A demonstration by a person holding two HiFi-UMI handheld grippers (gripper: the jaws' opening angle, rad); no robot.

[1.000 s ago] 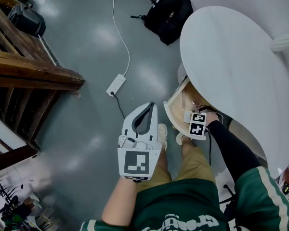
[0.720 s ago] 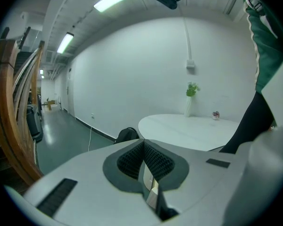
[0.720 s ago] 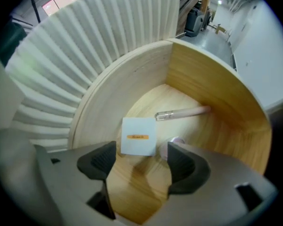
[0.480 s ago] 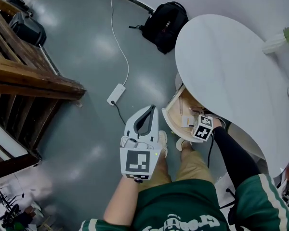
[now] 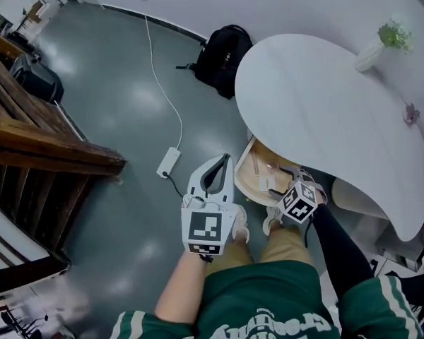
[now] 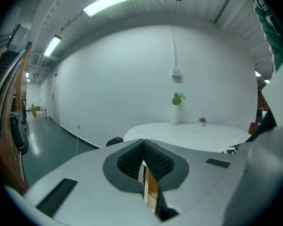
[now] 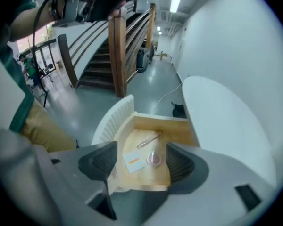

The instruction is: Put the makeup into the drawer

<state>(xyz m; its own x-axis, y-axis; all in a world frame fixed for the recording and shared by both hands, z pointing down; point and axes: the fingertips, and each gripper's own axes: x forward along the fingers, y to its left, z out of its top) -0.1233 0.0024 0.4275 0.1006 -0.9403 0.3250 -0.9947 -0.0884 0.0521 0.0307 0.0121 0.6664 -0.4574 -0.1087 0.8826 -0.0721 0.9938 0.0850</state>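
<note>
We hold left claw pressed together, empty, pointing roughly level toward white worktop. Right claw spread wide, jaws just closing a touch, nothing between pads. It looks down into open drawer under worktop edge. We see makeup on drawer bottom: pink compact, clear tube just behind it, white card just beside compact. Backpack on floor, near worktop's far side.

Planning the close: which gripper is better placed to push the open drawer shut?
Probably right: the right gripper hangs over the drawer, empty jaws open though just narrowing; the left gripper, shut, sits beside it.
</note>
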